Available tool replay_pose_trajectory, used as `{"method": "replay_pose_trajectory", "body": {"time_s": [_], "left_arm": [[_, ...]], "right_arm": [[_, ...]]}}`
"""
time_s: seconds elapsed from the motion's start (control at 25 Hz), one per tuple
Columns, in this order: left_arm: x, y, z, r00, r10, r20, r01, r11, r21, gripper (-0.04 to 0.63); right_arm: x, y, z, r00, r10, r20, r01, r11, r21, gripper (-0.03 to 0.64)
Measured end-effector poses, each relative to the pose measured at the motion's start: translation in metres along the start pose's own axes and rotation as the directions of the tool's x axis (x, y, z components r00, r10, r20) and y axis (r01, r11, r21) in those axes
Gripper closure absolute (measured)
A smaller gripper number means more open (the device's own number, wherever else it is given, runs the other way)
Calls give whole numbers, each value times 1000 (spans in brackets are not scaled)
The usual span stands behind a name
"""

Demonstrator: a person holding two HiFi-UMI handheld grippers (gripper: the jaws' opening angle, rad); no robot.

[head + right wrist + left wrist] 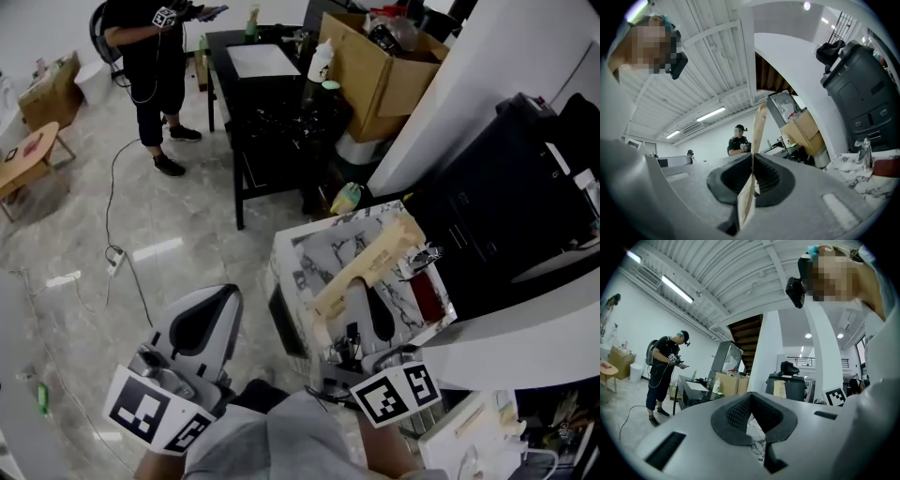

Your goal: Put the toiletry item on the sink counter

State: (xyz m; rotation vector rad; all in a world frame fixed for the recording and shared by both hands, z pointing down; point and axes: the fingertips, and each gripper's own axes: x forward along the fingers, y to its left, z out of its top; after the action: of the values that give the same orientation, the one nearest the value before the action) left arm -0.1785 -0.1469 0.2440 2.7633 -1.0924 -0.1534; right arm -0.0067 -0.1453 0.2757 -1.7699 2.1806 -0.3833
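We read right gripper (752, 176) fingers clenched on thin edge of toiletry item (370, 267): long flat tan pack, matte, card-like, stiff. Pack juts toward 2 o'clock above sink counter (314, 246); contact with top we cannot tell. Left gripper (751, 401) at 8 o'clock of counter, fingers closed, empty.

Our worries:
- pinch sits at one end of long strip, so far end may pivot or sag
- glossy marble-veined top is slick, so pack may slide off edge
- chrome faucet (864, 151) close at 2 o'clock, so pack tip could strike it

Grey left gripper (220, 300), right gripper (364, 292), black-white marker cubes (150, 412), grey top (272, 436)
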Motion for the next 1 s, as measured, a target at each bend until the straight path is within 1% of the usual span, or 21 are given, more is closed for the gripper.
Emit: {"method": "replay_pose_trajectory", "body": {"time_s": [0.2, 0.52, 0.8, 1.0], "left_arm": [[28, -3, -10, 999, -46, 1, 46, 999, -1, 591], [67, -28, -14, 990, -138, -13, 138, 990, -18, 591], [99, -51, -17, 967, -254, -20, 253, 967, -20, 591], [126, -55, -19, 943, -331, -21, 331, 943, -29, 591]], "right_arm": [[-1, -28, 3, 999, -47, 27, 47, 999, -9, 607], [-24, -60, 21, 989, -136, 58, 137, 990, -10, 607], [-46, -85, 35, 966, -234, 107, 237, 971, -15, 607], [-45, -99, 39, 946, -295, 136, 301, 954, -18, 607]]}}
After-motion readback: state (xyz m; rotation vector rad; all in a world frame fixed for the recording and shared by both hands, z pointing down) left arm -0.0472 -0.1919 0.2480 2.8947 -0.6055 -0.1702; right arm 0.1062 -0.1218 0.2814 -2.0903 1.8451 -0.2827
